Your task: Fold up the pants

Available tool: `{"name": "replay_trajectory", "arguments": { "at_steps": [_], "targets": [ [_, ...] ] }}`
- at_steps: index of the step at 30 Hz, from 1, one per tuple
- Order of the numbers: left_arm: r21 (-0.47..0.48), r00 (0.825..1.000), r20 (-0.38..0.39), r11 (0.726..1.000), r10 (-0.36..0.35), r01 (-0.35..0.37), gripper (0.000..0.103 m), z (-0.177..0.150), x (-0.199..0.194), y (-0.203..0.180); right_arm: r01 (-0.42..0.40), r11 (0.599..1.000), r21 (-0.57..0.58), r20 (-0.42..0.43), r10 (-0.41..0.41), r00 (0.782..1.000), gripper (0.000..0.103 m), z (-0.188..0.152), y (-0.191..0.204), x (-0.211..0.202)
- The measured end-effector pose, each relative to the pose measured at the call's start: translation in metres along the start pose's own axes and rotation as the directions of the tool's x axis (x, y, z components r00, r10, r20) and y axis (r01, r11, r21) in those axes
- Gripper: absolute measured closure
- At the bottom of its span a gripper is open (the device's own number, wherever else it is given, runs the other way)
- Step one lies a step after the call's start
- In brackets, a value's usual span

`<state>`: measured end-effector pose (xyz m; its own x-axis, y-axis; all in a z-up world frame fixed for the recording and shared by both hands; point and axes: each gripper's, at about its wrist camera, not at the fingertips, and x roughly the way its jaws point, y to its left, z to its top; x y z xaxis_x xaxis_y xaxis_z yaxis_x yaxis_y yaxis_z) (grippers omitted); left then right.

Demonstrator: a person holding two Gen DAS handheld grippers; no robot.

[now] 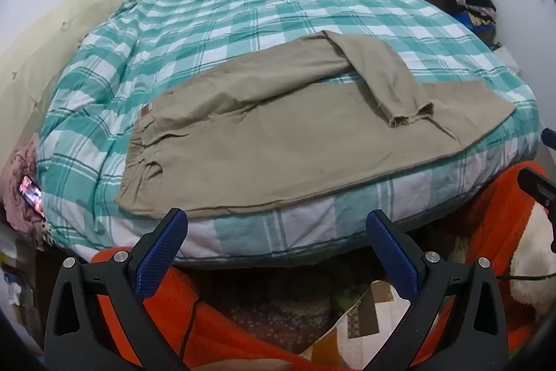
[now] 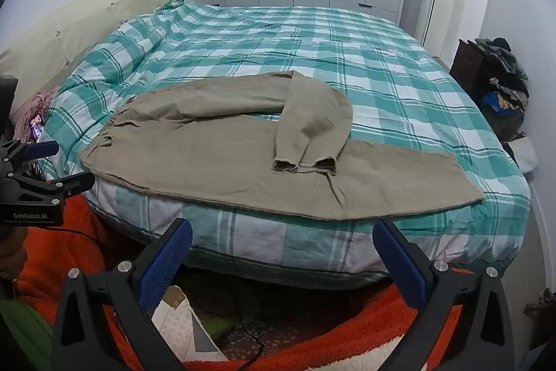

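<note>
Khaki cotton pants (image 1: 278, 141) lie flat along the near edge of the teal-and-white plaid bed (image 1: 243, 23), long axis 9-to-3, waistband at 9. The far leg is doubled back, its hem on the near leg. Left gripper (image 1: 278, 252) and right gripper (image 2: 281, 263) are both wide, empty, short of the mattress; pants at 12. Left is nearer the waistband, right nearer the hems.
</note>
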<state>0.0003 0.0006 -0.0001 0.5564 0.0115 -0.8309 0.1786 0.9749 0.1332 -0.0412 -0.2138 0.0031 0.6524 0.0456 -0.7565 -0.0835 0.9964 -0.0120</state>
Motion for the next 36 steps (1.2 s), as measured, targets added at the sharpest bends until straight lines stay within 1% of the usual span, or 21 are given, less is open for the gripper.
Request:
{"name": "replay_trajectory", "arguments": {
  "at_steps": [8,9,10,11,15,19,28,36],
  "targets": [
    [-0.011,1.0,-0.007,1.0,0.002,-0.002,0.001,-0.003,0.002,0.0,0.01,1.0,-0.001,0.009,-0.01,1.0,0.0,-0.001,0.0,-0.002],
    [-0.011,1.0,-0.008,1.0,0.002,-0.002,0.001,-0.004,0.002,0.0,0.008,1.0,-0.008,-0.011,-0.008,1.0,0.0,-0.001,0.003,0.003],
    [-0.011,1.0,-0.008,1.0,0.003,-0.003,0.001,-0.004,0.002,0.0,0.009,1.0,-0.009,-0.01,-0.009,1.0,0.0,-0.005,0.004,0.003],
    [0.013,1.0,-0.015,1.0,-0.006,0.006,0.001,-0.004,0.004,-0.003,0.01,1.0,-0.01,-0.009,-0.01,1.0,0.0,-0.005,0.003,0.003],
    [0.023,1.0,-0.013,1.0,-0.006,0.006,0.001,-0.004,0.004,-0.004,0.016,1.0,-0.012,-0.005,-0.016,1.0,0.0,-0.006,0.0,0.004],
    [0.028,1.0,-0.01,1.0,-0.007,0.007,0.001,-0.005,0.004,-0.006,0.049,0.998,-0.035,-0.017,-0.049,0.999,0.0,0.001,0.009,0.006],
    [0.039,1.0,-0.012,0.999,-0.004,0.004,0.001,-0.004,0.007,-0.011,0.114,0.993,-0.027,-0.021,-0.115,0.993,0.001,0.004,0.009,0.002],
    [0.044,1.0,-0.017,0.999,0.002,-0.001,0.001,-0.005,0.009,-0.011,0.124,0.992,-0.009,-0.048,-0.124,0.991,0.0,0.001,0.003,0.008]
  ]
}}
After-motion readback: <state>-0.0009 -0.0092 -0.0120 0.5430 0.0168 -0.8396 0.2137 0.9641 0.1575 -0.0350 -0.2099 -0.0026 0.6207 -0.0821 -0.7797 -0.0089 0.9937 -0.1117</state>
